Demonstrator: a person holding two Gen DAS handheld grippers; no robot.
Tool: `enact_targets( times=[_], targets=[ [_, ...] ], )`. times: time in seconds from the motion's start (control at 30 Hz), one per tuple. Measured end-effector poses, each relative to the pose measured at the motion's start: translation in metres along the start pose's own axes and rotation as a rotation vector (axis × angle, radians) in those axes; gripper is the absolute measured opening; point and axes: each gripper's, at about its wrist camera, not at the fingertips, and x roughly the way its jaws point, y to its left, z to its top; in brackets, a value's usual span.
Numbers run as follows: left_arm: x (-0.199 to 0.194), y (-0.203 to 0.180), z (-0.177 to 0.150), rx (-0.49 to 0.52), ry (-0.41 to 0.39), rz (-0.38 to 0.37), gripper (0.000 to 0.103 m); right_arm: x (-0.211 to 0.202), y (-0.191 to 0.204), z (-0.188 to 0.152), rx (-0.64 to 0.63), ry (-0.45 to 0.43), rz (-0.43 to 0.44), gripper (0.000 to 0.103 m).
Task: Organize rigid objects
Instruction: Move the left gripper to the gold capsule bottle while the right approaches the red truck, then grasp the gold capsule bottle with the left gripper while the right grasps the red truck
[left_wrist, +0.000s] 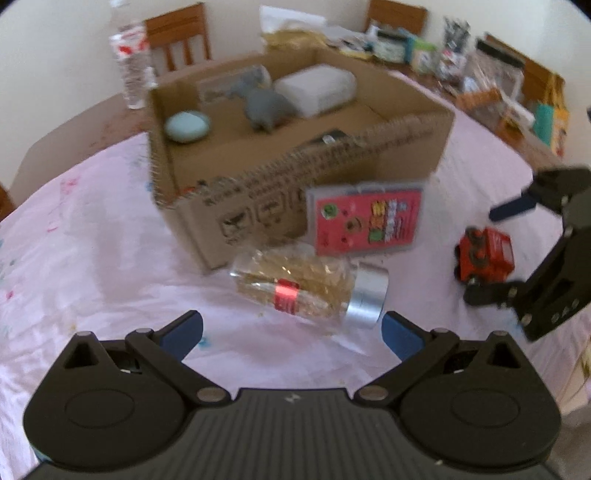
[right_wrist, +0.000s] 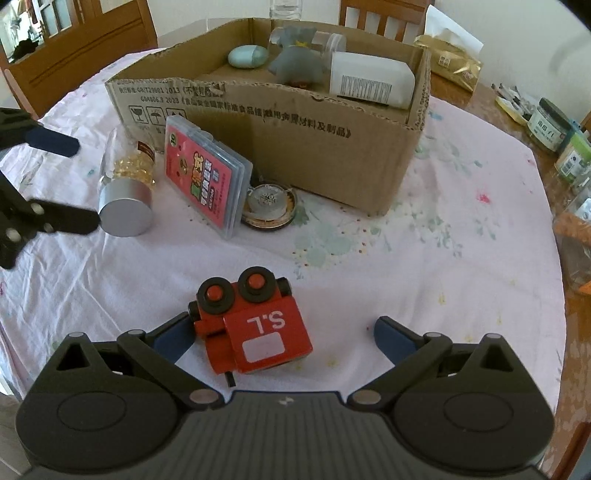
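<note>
A clear jar of yellow capsules with a silver lid (left_wrist: 314, 291) lies on its side just ahead of my open, empty left gripper (left_wrist: 291, 332); it also shows in the right wrist view (right_wrist: 127, 192). A pink card case (left_wrist: 364, 221) (right_wrist: 207, 177) leans against the cardboard box (left_wrist: 258, 206) (right_wrist: 295, 125). A red toy truck (right_wrist: 251, 325) (left_wrist: 485, 258) lies between the fingers of my open right gripper (right_wrist: 284, 336), near the left one. A round tin (right_wrist: 269, 206) lies by the box.
The box holds a blue oval thing (right_wrist: 247, 56), a grey soft toy (right_wrist: 299, 62) and a white box (right_wrist: 369, 81). A water bottle (left_wrist: 133, 62) stands behind. Jars and clutter (right_wrist: 554, 125) line the table's right edge. Wooden chairs stand behind.
</note>
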Motion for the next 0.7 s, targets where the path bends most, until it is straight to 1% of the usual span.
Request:
enact_targets(
  times=[0.1, 0.2, 0.37, 0.47, 0.57, 0.7],
  targets=[
    [0.011, -0.002, 0.0, 0.047, 0.023, 0.01, 0.102, 0.0, 0.0, -0.002, -0.001, -0.007, 0.0, 0.103],
    [0.02, -0.003, 0.0, 0.074, 0.028, 0.003, 0.103, -0.001, 0.001, -0.003, -0.001, -0.01, 0.0, 0.103],
    [0.027, -0.002, 0.007, 0.06, 0.007, -0.021, 0.103, -0.002, 0.001, -0.003, 0.0, -0.016, -0.001, 0.103],
    [0.031, -0.004, 0.014, 0.078, -0.009, -0.011, 0.102, -0.001, 0.0, -0.004, 0.0, -0.019, -0.001, 0.103],
    [0.032, -0.009, 0.018, 0.096, -0.017, 0.017, 0.102, -0.002, 0.0, -0.004, 0.0, -0.024, -0.001, 0.103],
    [0.024, -0.012, 0.019, 0.076, -0.037, 0.031, 0.102, -0.002, 0.0, -0.004, 0.0, -0.025, -0.001, 0.103]
  ],
)
